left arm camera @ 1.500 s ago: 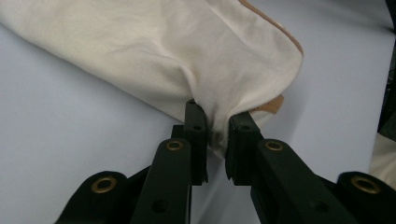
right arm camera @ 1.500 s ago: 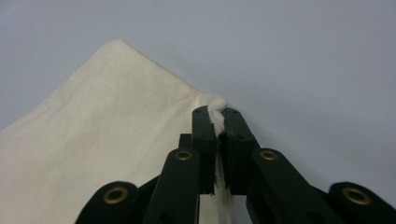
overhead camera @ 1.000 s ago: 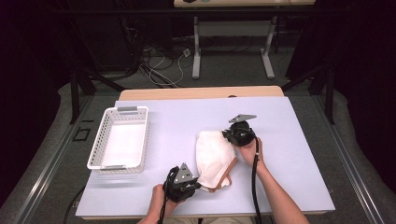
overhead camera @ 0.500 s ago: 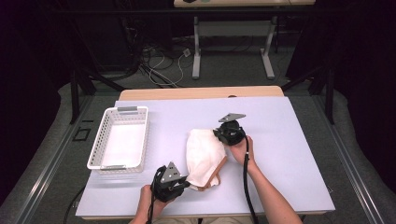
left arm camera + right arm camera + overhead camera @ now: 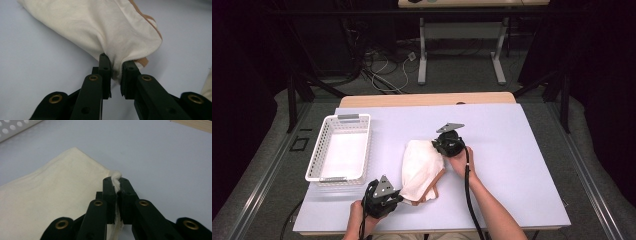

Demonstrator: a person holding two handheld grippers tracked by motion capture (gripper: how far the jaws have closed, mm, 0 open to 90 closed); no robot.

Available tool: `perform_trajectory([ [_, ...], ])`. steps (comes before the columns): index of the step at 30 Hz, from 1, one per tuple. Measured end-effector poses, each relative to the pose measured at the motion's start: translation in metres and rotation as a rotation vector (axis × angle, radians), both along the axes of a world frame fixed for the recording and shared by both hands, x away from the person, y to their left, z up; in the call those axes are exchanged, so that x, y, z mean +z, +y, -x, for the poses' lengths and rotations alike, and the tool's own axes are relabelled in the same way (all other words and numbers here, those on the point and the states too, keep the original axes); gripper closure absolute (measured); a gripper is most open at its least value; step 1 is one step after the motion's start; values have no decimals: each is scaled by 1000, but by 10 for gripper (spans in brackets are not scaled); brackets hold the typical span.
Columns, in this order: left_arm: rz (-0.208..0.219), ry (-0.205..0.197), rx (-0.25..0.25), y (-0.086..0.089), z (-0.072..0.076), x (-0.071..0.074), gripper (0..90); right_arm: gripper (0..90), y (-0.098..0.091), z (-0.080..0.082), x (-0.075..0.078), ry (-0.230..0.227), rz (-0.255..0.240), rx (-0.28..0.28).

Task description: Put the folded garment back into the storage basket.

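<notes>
From the high view the cream cloth lies mid-table between left gripper near the front edge and right gripper, the white basket toward the left edge, while the left gripper view shows jaws pinching a bunched corner and the right gripper view a thin fold that might slip loose on the smooth lavender table.

The right half of the bench lies bare from the far edge to the near edge, so a hand could sweep there freely. The far strip along the wooden edge is open too. At the left edge, the white basket blocks the way with its raised walls. Mid-bench, the cream cloth lies stretched between the left gripper near the near edge and the right gripper, barring passage across the middle.
</notes>
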State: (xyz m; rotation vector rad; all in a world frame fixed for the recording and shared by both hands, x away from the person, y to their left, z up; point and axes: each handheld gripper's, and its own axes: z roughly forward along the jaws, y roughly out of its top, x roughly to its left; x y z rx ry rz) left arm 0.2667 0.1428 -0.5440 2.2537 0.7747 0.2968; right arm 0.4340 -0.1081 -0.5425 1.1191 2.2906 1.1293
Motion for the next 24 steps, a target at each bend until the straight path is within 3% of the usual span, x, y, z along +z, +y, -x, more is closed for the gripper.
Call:
perform_trajectory([
  [3,-16,26,-8,-1,-1,-3,791,841,2,-2,-3,10,14,0],
  [6,-31,68,-34,-2,-2,-5,706,740,2,-3,-7,51,25,-4],
  [9,-32,90,-47,-1,-1,-5,543,592,-4,-2,-6,86,15,-13],
  [10,-32,90,-47,-1,-1,-5,464,592,-4,-2,-6,86,15,-13],
  [11,-21,107,-46,0,0,-4,401,521,-9,0,-4,88,-5,-5],
  [19,5,105,-46,6,1,0,167,320,-28,19,1,122,-30,23],
  [24,10,92,-30,8,0,1,100,230,-38,33,0,114,-48,58],
])
